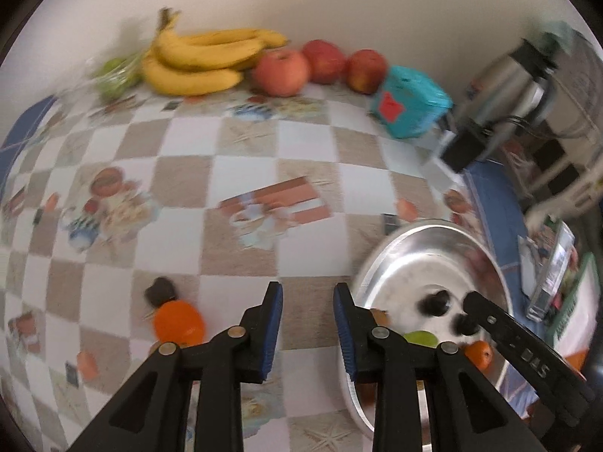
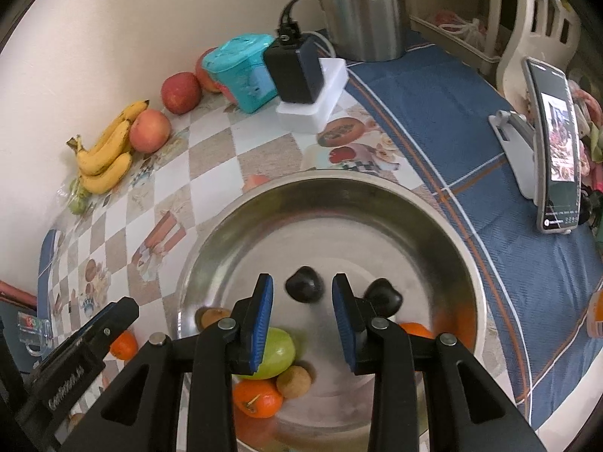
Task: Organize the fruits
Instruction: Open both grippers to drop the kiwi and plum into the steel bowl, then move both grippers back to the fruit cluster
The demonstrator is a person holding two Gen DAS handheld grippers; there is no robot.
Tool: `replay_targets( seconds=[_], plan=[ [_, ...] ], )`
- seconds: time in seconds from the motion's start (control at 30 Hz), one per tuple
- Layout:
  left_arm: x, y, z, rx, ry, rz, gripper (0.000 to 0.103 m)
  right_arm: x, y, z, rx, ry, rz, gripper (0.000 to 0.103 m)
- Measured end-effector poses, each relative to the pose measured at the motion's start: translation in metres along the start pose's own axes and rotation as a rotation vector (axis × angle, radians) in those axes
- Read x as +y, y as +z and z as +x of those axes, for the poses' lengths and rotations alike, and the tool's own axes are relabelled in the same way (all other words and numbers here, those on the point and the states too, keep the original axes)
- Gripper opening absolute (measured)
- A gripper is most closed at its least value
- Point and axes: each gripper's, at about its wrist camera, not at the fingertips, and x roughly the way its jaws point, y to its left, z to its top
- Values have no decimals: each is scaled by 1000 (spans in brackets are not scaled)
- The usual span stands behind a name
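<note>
The counter (image 2: 233,143), covered in a checkered picture-print cloth with a blue border, carries a large round steel bowl (image 2: 433,211), a yellow banana bunch (image 1: 203,60) beside three red apples (image 1: 280,71) along the wall, a teal lidded box (image 1: 410,101), a loose orange (image 1: 179,320) and a small dark fruit (image 1: 161,290).

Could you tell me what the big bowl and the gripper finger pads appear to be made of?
The bowl looks like polished stainless steel: silvery, with mirror-like reflections of the fruit. The finger pads seem to be blue ribbed rubber or soft plastic, matte, though the exact material is unclear.
</note>
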Motion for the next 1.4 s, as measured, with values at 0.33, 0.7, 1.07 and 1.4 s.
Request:
replay_targets(
  seconds=[0.33, 0.7, 1.07, 1.4],
  plan=[
    [13, -4, 7, 20, 125, -69, 83, 10, -3, 9, 31, -21, -78, 57],
    [20, -10, 15, 48, 187, -136, 93, 13, -5, 14, 43, -46, -123, 71],
    [22, -12, 13, 26, 236, -161, 103, 13, -5, 12, 0, -68, -156, 91],
    [29, -12, 8, 11, 243, -179, 103, 11, -3, 8, -26, -67, -147, 95]
  ],
)
